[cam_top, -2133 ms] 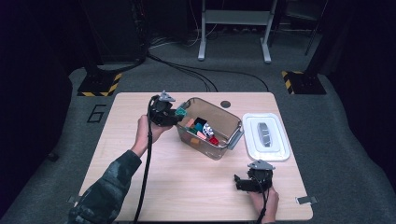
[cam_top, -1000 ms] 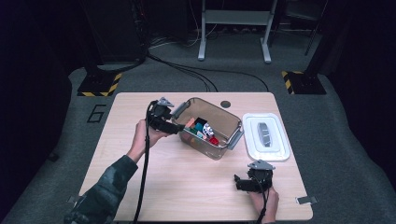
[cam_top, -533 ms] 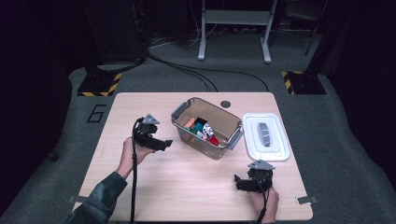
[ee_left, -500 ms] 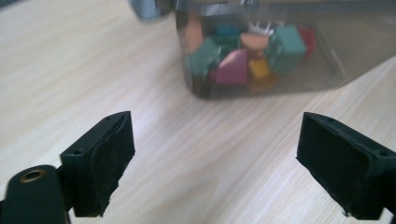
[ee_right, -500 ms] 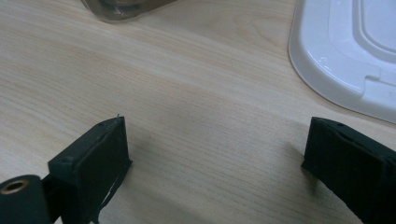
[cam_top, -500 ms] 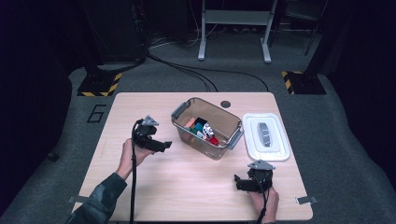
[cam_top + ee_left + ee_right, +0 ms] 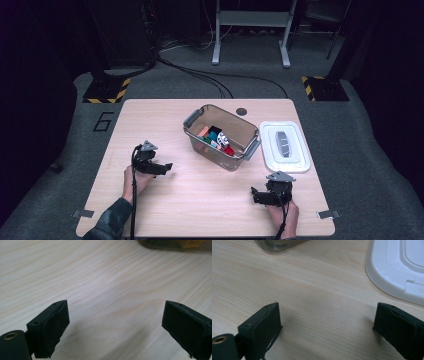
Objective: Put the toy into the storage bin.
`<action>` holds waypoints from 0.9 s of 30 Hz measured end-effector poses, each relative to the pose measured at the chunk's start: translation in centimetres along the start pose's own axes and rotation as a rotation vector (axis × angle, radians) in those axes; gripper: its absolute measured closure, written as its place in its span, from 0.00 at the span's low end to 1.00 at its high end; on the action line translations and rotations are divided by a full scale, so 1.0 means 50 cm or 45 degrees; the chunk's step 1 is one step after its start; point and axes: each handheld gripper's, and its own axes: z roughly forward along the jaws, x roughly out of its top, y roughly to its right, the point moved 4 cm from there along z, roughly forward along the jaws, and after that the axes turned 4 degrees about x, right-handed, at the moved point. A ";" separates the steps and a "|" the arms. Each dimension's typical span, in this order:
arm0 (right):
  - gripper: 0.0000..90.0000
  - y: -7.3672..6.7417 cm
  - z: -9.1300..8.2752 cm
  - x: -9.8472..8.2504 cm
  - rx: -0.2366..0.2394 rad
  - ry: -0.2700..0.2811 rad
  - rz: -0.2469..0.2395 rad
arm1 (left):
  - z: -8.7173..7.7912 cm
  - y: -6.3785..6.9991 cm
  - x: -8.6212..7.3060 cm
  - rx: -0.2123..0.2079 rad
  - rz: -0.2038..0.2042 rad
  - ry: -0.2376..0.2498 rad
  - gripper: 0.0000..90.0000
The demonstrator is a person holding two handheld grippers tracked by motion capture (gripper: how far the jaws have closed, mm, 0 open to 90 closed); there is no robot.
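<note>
Both grippers' jaws wide, empty; high view alone shows toys inside bin.

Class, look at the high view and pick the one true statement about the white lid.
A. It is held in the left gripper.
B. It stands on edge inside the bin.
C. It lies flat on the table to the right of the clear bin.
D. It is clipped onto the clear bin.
C: the white lid lies flat on the table, right of the open clear bin, with no gripper on it.
</note>
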 end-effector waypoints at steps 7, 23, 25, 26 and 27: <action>0.06 0.006 -0.009 0.008 0.003 0.012 0.012 | 0.011 -0.014 -0.020 0.037 -0.002 0.083 0.07; 0.06 0.075 -0.023 0.085 -0.065 0.040 0.017 | 0.012 -0.008 -0.021 0.062 0.098 0.039 0.06; 0.06 0.082 -0.024 0.088 -0.075 0.042 0.024 | 0.012 -0.008 -0.021 0.062 0.098 0.040 0.06; 0.06 0.085 -0.025 0.089 -0.068 0.042 0.033 | 0.013 -0.008 -0.021 0.061 0.097 0.041 0.06; 0.06 0.085 -0.025 0.089 -0.068 0.042 0.033 | 0.013 -0.008 -0.021 0.061 0.097 0.041 0.06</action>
